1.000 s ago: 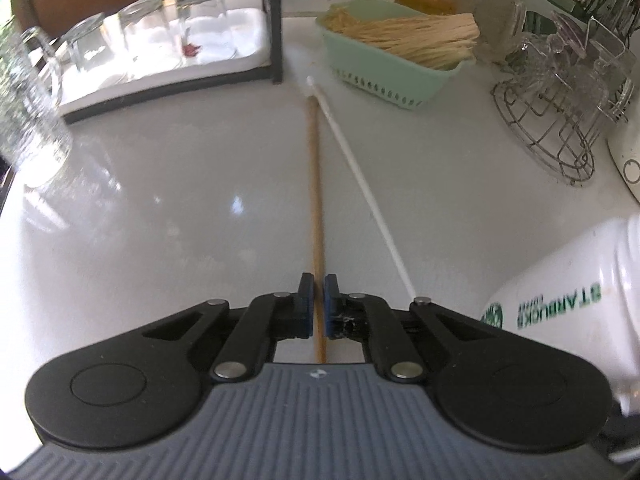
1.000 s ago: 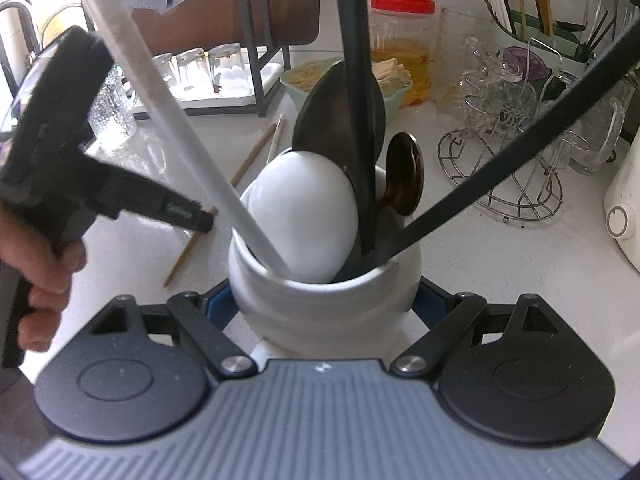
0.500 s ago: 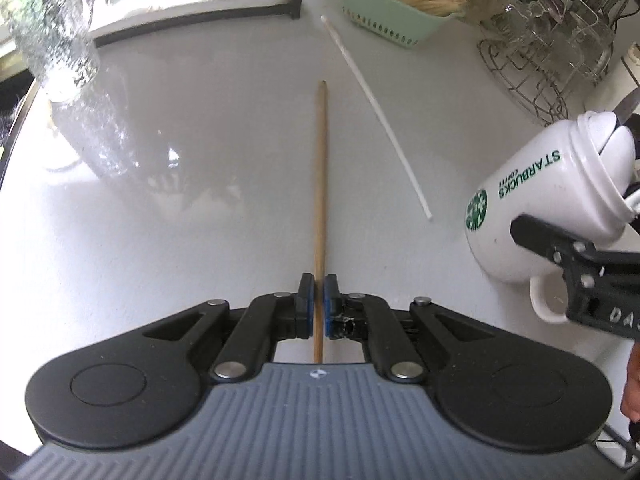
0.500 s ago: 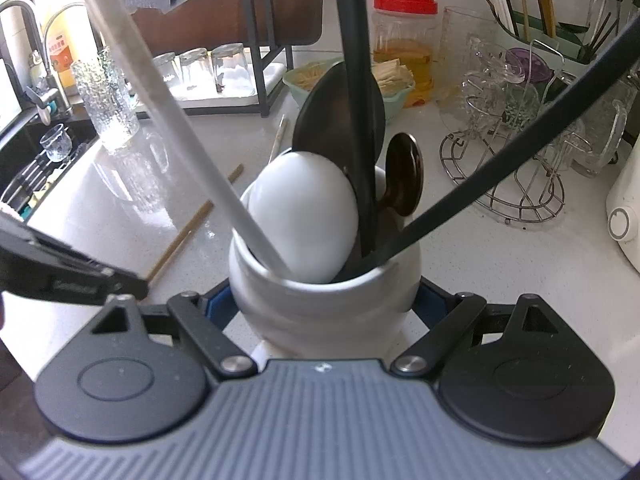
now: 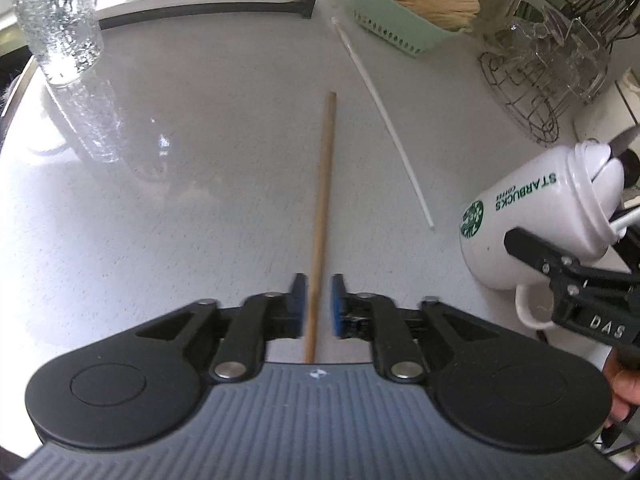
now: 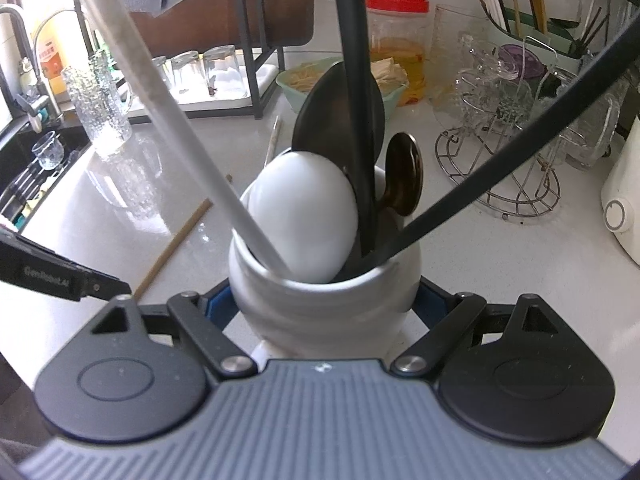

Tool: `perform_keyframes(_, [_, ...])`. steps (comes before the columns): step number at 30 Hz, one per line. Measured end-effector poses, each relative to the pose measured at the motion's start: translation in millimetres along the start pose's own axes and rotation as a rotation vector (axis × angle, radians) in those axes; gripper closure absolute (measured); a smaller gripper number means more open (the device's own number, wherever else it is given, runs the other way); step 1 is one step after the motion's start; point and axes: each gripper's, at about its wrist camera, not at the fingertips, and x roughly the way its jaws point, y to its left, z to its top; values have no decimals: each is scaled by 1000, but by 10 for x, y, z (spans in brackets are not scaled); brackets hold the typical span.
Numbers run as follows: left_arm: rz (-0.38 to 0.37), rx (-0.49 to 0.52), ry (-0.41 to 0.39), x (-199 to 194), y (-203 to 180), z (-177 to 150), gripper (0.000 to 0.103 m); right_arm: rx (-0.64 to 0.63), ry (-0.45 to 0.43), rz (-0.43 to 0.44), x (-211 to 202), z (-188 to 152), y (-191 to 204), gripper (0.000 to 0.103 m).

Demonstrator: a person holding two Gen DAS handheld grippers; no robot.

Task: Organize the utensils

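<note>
While my left gripper (image 5: 318,305) has just been opening, the wooden chopstick (image 5: 322,216) sits loose in the gap between the blue pads (image 5: 299,305), no longer pinched; a second ago those pads were clamped tight on it. In the left wrist view it runs straight away from the gripper across the bench (image 5: 200,184), and its near end looks blurred, so I judge it is dropping or has only just been let go. I cannot tell whether it already rests flat on the bench.

Just to the right of the chopstick lies a thin white chopstick (image 5: 384,120), apart from it and angled toward the green basket (image 5: 392,36) of sticks at the back. Further right again, my right gripper (image 6: 320,300) is clenched around the white Starbucks mug (image 5: 524,220), tilted, with a white spoon (image 6: 308,216), black-handled utensils (image 6: 356,100) and another pale stick (image 6: 160,92) already standing in it.

Letting go here, short of the mug, means the wooden chopstick is not yet stowed. I would guess I need a fresh hold on it, perhaps nearer one end, before it can be tipped into the mug. The white one on the bench is also left to do.
</note>
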Motion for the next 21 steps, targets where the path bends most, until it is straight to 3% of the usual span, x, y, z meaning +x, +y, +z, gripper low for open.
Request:
perform_keyframes(2, [4,28,-7,29,-10,58,64,8,5,-8,2,5,14,12])
perform_keyframes(7, [43,83,-15,148,-33,266,64,33,18,-29,11,27,30,12])
perform_keyframes(21, [-46,138,-43,402,-90,774,66,86,39,-78,40,73,79,12])
